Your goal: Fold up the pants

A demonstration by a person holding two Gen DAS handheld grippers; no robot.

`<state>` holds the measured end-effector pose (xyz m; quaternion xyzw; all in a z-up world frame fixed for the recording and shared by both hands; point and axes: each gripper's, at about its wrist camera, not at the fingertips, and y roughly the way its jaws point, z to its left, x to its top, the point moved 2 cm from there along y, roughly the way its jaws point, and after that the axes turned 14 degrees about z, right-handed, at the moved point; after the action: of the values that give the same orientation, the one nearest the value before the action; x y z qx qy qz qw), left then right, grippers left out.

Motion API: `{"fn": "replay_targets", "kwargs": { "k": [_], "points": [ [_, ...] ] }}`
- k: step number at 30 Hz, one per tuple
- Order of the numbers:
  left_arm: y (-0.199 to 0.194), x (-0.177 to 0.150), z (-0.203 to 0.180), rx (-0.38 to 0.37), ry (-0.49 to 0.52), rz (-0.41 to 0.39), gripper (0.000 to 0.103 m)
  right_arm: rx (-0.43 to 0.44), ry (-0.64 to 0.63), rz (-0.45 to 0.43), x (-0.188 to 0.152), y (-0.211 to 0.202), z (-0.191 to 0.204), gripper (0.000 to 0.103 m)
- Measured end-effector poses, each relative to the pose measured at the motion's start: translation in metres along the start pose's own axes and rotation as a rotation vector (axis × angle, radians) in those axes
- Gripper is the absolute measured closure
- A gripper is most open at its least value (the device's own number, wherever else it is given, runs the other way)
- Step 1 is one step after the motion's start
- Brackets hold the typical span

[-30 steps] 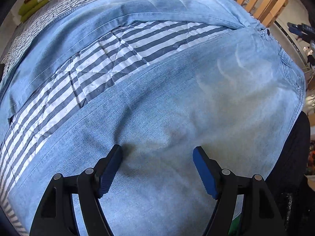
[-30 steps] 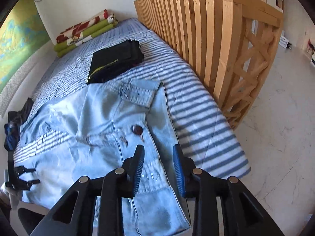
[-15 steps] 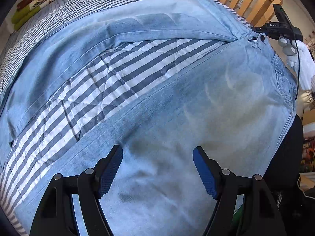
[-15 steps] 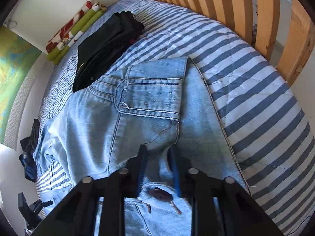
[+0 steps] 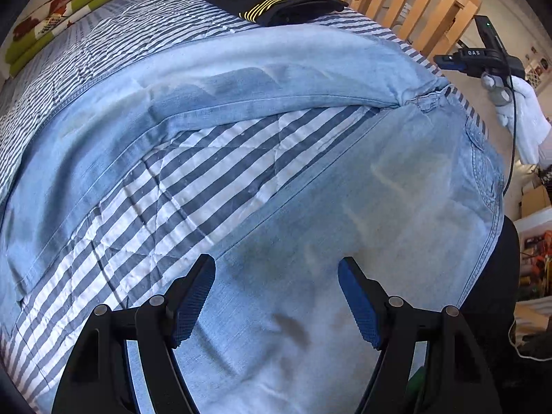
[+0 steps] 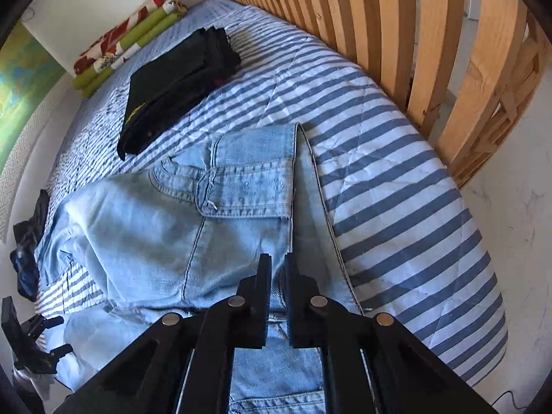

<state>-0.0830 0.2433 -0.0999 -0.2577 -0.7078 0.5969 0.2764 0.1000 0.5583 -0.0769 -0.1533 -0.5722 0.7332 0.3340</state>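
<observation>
Left wrist view: left gripper (image 5: 276,296) is held wide above jeans (image 5: 345,227).
Right wrist view: right gripper (image 6: 277,276), jaws just reopening slightly, is pinched on waistband denim.

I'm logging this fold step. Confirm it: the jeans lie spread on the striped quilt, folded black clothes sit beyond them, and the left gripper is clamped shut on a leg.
One error: the left gripper is not clamped shut. The left wrist view shows its jaws wide apart above the jeans, gripping nothing. The rest holds: the jeans lie spread on the striped quilt, with the black clothes beyond.
</observation>
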Motion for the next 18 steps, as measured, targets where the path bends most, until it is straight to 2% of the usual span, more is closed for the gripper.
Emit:
{"fn": "replay_targets", "kwargs": {
  "k": [2, 4, 6, 9, 11, 13, 16, 17, 18],
  "points": [
    [0.002, 0.004, -0.002, -0.005, 0.007, 0.000, 0.026, 0.001, 0.026, -0.043, 0.012, -0.005, -0.001, 0.078],
    [0.002, 0.004, 0.000, -0.015, -0.002, -0.005, 0.026, -0.010, 0.037, -0.042, 0.025, 0.001, 0.002, 0.073],
    [-0.001, -0.001, 0.006, -0.014, -0.016, -0.009, 0.026, -0.092, 0.005, -0.018, 0.036, 0.014, 0.009, 0.073],
    [-0.011, -0.015, 0.027, 0.014, -0.060, -0.028, 0.026, -0.183, -0.034, 0.084, 0.038, 0.043, 0.017, 0.073],
    [-0.022, -0.030, 0.051, 0.024, -0.119, -0.047, 0.026, -0.243, -0.019, 0.074, 0.037, 0.047, 0.013, 0.073],
    [-0.034, -0.047, 0.081, 0.062, -0.184, -0.072, 0.026, -0.230, -0.004, 0.013, 0.032, 0.035, 0.015, 0.073],
    [-0.049, -0.075, 0.134, 0.196, -0.288, -0.102, 0.026, -0.163, -0.056, -0.054, 0.018, 0.010, 0.040, 0.073],
    [-0.053, -0.086, 0.154, 0.216, -0.335, -0.104, 0.026, -0.139, -0.102, -0.066, 0.011, 0.002, 0.056, 0.073],
    [-0.056, -0.097, 0.176, 0.204, -0.398, -0.107, 0.026, -0.121, -0.160, -0.075, 0.004, -0.005, 0.075, 0.073]
  ]
}}
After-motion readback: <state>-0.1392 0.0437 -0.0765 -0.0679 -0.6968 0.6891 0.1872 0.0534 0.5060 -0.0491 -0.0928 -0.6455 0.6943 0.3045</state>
